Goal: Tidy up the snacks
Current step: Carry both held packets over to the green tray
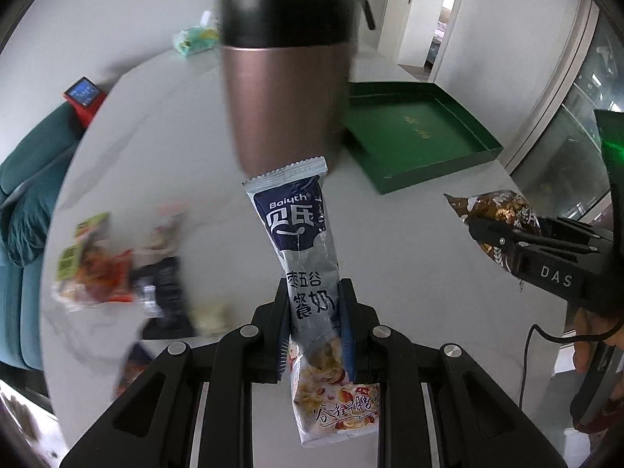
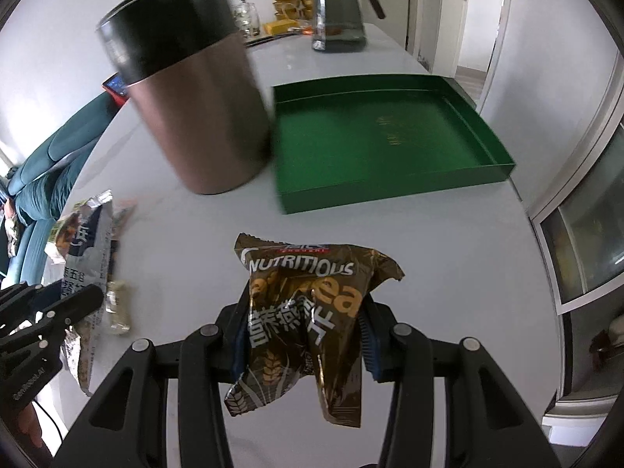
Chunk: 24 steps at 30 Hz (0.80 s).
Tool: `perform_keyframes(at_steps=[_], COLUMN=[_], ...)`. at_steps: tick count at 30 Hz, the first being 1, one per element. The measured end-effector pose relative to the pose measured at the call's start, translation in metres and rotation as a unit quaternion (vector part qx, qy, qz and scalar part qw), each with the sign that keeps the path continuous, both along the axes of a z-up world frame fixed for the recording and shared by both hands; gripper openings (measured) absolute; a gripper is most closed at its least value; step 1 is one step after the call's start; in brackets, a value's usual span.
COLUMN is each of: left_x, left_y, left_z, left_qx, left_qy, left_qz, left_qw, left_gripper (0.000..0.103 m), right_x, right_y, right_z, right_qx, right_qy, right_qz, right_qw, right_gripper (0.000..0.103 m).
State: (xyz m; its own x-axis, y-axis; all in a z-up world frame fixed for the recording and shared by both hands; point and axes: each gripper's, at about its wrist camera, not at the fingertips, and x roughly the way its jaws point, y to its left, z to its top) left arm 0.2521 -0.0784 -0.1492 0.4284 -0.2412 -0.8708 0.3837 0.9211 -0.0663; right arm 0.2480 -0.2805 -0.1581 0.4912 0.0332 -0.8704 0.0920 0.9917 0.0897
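My left gripper (image 1: 314,327) is shut on a long grey and blue milk-cereal sachet (image 1: 302,241), held up above the white table (image 1: 390,253). My right gripper (image 2: 304,335) is shut on a brown cereal packet (image 2: 308,312), also held above the table. Each gripper shows in the other's view: the right one (image 1: 503,241) with its brown packet (image 1: 495,206), the left one (image 2: 58,312) with its sachet (image 2: 89,249). A green tray (image 2: 390,136) lies open ahead of the right gripper; it also shows in the left wrist view (image 1: 421,132).
A tall bronze canister with a black lid (image 1: 288,70) stands left of the tray, also in the right wrist view (image 2: 195,97). A pile of loose snack packets (image 1: 117,269) lies at the table's left. A dark kettle (image 2: 335,11), a glass jar and gold cups stand at the far edge.
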Motion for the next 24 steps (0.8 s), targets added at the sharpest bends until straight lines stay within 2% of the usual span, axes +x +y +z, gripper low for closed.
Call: perform_keyframes(at_steps=[5, 12, 18, 24], left_x=[0.008, 0.038, 0.078, 0.124], left_y=[-0.064, -0.144, -0.19, -0.211], left_z=[-0.007, -0.001, 0.005, -0.007], left_qx=[0.001, -0.022, -0.028, -0.014], left_qy=[0.005, 0.003, -0.003, 0.008], left_qz=[0.009, 0.028, 0.04, 0.064], left_qw=[0.9999, 0.9994, 0.9988, 0.9978], left_gripper=[0.018, 0.018, 0.018, 0.018], right_x=[0.009, 0.033, 0.067, 0.118], right_y=[-0.054, -0.124, -0.16, -0.173], right_z=[0.001, 0.005, 0.013, 0.016], right_qx=[-0.002, -0.019, -0.023, -0.015], right_qy=[0.002, 0.01, 0.001, -0.008], right_qz=[0.014, 0.028, 0.041, 0.055], right_qw=[1.0, 0.999, 0.999, 0.998], right_gripper=[0.057, 0.057, 0.057, 0.057])
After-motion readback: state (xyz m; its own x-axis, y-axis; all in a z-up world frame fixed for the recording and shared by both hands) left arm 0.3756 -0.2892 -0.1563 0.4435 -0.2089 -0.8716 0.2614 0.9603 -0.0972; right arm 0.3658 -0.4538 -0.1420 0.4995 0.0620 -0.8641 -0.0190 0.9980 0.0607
